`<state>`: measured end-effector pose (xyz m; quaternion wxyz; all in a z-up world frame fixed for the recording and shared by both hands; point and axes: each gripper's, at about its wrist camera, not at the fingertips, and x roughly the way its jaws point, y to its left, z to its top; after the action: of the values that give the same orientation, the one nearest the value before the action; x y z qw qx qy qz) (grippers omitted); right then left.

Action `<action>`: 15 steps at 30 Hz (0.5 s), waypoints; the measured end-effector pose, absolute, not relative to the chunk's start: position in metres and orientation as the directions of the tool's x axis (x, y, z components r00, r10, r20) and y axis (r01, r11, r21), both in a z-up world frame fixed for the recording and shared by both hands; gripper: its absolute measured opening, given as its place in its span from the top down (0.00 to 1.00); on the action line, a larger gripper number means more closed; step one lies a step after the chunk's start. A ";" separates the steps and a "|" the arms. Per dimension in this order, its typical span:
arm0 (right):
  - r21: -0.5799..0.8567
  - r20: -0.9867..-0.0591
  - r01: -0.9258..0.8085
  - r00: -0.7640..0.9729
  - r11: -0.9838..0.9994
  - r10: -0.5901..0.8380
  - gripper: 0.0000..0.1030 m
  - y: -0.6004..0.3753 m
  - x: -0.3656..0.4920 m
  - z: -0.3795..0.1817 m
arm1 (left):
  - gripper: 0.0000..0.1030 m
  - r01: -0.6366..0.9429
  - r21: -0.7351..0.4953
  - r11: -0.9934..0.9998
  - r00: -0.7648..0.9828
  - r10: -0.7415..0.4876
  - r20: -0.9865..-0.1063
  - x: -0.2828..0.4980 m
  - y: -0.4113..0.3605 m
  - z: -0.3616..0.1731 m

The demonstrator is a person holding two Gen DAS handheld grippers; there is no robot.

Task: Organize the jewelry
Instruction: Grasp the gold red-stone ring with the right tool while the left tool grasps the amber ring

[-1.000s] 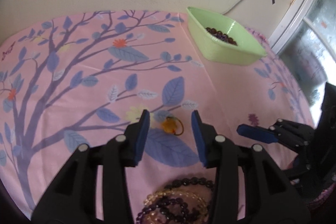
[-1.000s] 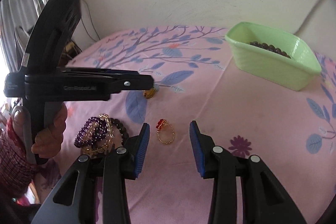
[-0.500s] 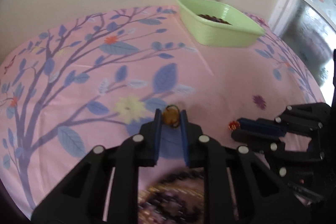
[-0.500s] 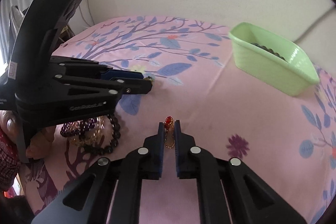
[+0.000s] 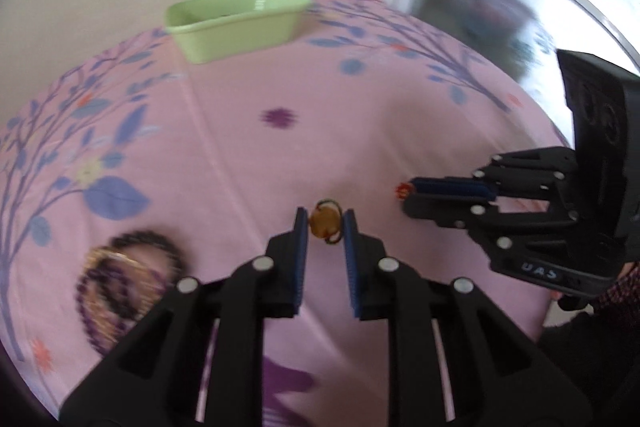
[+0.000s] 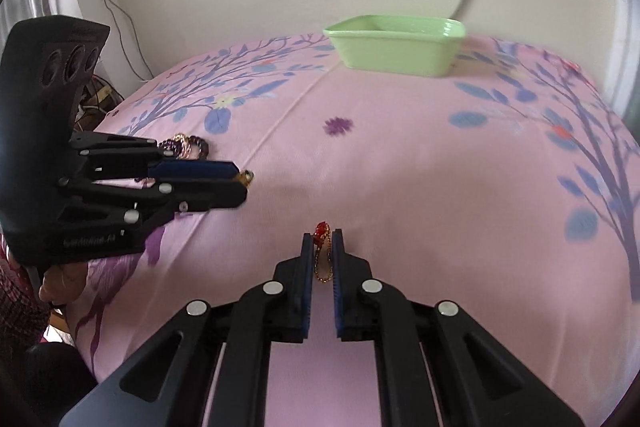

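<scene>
Left gripper (image 5: 324, 227) clamps amber ring (image 5: 325, 221), stone facing camera; right gripper (image 6: 323, 247) pinches gold ring (image 6: 323, 257), red stone at fingertips, hoop edge-on, long axis along fingers. Green tray (image 6: 394, 45) beyond.

A tabletop (image 6: 420, 179) fills both views, draped in a pink cloth printed with blue-leaved branches, small orange blossoms and a purple flower motif (image 6: 338, 125) near the middle. A long crease in the cloth runs from the front edge toward the far side. Up at the far edge, close to the wall, sits a pale green rectangular tub (image 6: 394, 43), resting flat on the cloth; what it holds is hidden by its wall. Over on the left side, in the left wrist view, a heap of beaded bracelets (image 5: 120, 283) lies on the cloth, dark, purple and gold strands tangled together, well apart from the tub.
</scene>
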<state>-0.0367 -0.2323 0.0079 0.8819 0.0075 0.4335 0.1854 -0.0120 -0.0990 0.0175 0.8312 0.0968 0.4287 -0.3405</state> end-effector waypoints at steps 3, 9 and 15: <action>0.173 -0.756 -0.320 0.563 0.931 0.334 1.00 -0.235 -0.045 0.007 | 0.84 0.661 -0.123 0.740 0.384 -0.475 -0.792 -0.022 -0.110 0.013; 0.117 -0.751 -0.355 0.579 0.927 0.317 1.00 -0.231 -0.052 0.006 | 0.80 0.630 -0.085 0.772 0.411 -0.424 -0.807 -0.027 -0.108 0.006; 0.085 -0.755 -0.398 0.572 0.914 0.319 0.96 -0.223 -0.056 0.006 | 0.67 0.621 -0.089 0.779 0.415 -0.423 -0.806 -0.035 -0.101 0.008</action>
<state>-0.0565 -0.2227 0.0062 0.8853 -0.0471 0.4159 0.2025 -0.0345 -0.1008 0.0077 0.8335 0.1122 0.4414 -0.3129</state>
